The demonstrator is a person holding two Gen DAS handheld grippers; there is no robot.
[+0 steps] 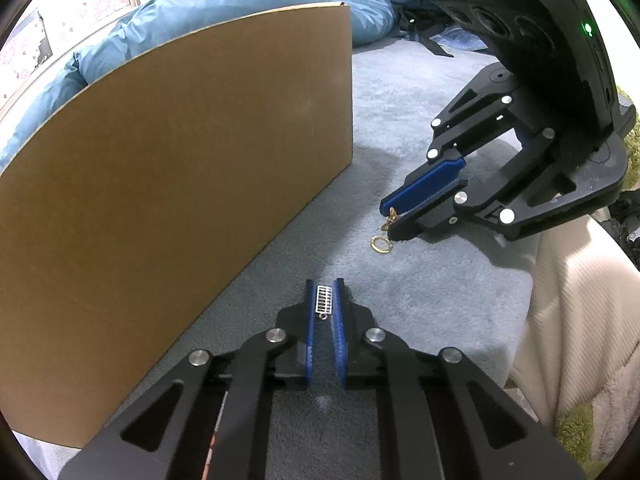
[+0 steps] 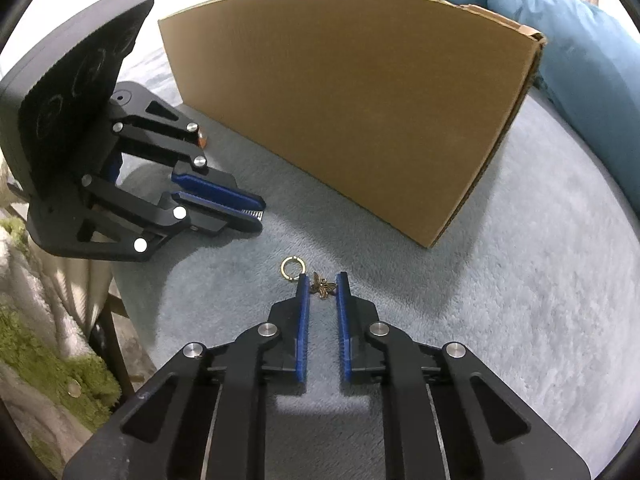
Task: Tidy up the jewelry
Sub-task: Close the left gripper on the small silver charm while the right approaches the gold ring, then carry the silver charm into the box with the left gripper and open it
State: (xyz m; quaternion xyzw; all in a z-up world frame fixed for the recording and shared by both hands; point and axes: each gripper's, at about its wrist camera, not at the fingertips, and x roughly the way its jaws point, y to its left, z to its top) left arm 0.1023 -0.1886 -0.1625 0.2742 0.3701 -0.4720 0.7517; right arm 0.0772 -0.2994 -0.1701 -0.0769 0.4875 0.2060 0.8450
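**Two pieces of jewelry pinched on a grey blanket, box waiting beside**

**Left wrist view.**
- Left gripper [image 1: 324,298]: fingers drawn narrow, pads pressing both sides of a small silver ladder-shaped charm [image 1: 323,299], its loop end toward the camera. Tips sit at the blanket [image 1: 420,304].
- Right gripper [image 1: 394,220]: seen from the side, angled steeply down, tips at the fabric with a small brass charm [image 1: 391,216] caught between them.
- Gold ring [image 1: 380,243]: lies flat on the blanket just beside the right gripper's tips, apparently linked to the brass charm; the link itself is too small to confirm.
- Cardboard box [image 1: 180,184]: stands upright on the left, near both pieces; only its outer wall shows, the inside hidden.

**Right wrist view.**
- Right gripper [image 2: 322,286]: fingers narrow, with the brass charm [image 2: 323,287], butterfly-like in shape, between the tips. A slim gap shows at either side, so the hold looks light or partial.
- Gold ring [image 2: 293,268]: outside the jaws, touching the tip of the left-hand finger.
- Left gripper [image 2: 256,210]: off to the left, closed, a sliver of the silver charm [image 2: 252,213] visible at its tips.
- Cardboard box [image 2: 360,120]: behind both grippers, open top not in view.

**Handling note.** The step appears to be picking up both pieces for sorting, probably into the box. Best done by confirming a firm pinch before lifting, raising straight and slowly so the ring trails freely without snagging the pile, and keeping the two grippers apart. Both pieces are tiny and could slip or twist out.
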